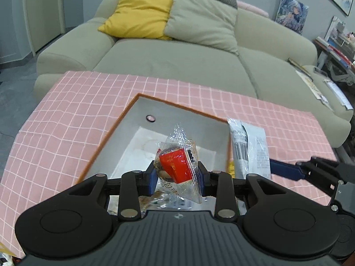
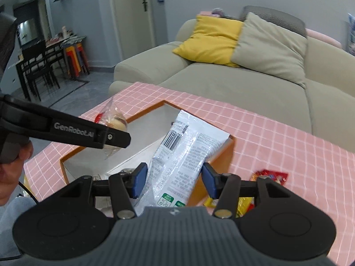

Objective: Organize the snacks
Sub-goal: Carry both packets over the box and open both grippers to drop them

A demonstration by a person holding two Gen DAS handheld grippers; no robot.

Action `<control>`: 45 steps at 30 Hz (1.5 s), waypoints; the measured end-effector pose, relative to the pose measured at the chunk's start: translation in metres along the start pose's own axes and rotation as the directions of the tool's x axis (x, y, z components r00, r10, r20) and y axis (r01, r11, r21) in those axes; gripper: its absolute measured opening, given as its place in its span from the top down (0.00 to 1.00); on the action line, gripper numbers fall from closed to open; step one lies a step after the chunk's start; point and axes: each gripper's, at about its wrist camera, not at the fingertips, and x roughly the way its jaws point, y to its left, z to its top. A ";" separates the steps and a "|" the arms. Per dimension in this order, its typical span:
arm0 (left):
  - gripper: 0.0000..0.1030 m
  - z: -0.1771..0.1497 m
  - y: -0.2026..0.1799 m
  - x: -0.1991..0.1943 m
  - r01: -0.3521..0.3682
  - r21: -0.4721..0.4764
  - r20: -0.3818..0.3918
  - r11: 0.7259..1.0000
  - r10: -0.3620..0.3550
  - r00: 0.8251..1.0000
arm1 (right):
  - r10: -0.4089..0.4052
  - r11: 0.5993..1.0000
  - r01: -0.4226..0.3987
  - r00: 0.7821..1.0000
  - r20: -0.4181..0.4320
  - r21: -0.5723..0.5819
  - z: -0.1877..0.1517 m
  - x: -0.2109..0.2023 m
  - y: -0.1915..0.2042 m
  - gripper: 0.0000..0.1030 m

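Left gripper (image 1: 177, 177): my jaws are clenched on a small clear-wrapped snack with a red inner label (image 1: 177, 166), held above the orange-rimmed grey open box (image 1: 106, 141). Gold characters show on the red label and brown ones on the lower wrapper; I cannot read either. From the right wrist view the same gripper (image 2: 115, 138) shows side-on, its arm lettered "GenRobot.AI", and the snack (image 2: 112, 122) appears only as crinkled film with a pale round piece and a sliver of red.

Right gripper (image 2: 174, 181): the blue pads (image 2: 139, 180) stand either side of a white and silver foil snack bag (image 2: 182, 153). The left pad touches the film; whether the right pad touches I cannot tell, so I cannot say if the jaws grip it. The bag leans over the box's near corner, printed back up: a barcode, blocks of small text too fine to read, two green badges at the bottom. My left wrist view shows the bag (image 1: 248, 148) upright at the box's right wall, with the blue finger beside it.

Box interior: a small dark round fitting (image 1: 150, 118) on the far wall, seen only from the left wrist; more packets at the near end are hidden by the gripper body.

Pink checked cloth on the worktop (image 1: 66, 122): a red wrapped snack (image 2: 273, 176) and yellow packets (image 2: 244, 204), partly covered by my right gripper.

Background: a beige sofa (image 1: 177, 62) with a yellow cushion (image 1: 137, 13).
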 end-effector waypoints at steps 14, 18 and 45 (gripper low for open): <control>0.63 0.005 0.026 0.066 -0.043 0.088 -0.159 0.995 0.056 0.986 | -0.098 0.963 0.049 0.980 -0.174 -0.266 0.013 0.101 0.024 0.50; 0.63 0.004 0.023 0.080 -0.041 0.128 -0.186 0.991 0.064 0.980 | -0.115 0.944 0.043 0.971 -0.208 -0.326 0.011 0.120 0.025 0.51; 0.54 -0.005 0.036 0.121 -0.112 0.166 -0.311 0.980 0.160 0.937 | -0.076 0.913 -0.081 0.929 -0.362 -0.399 0.002 0.162 0.036 0.40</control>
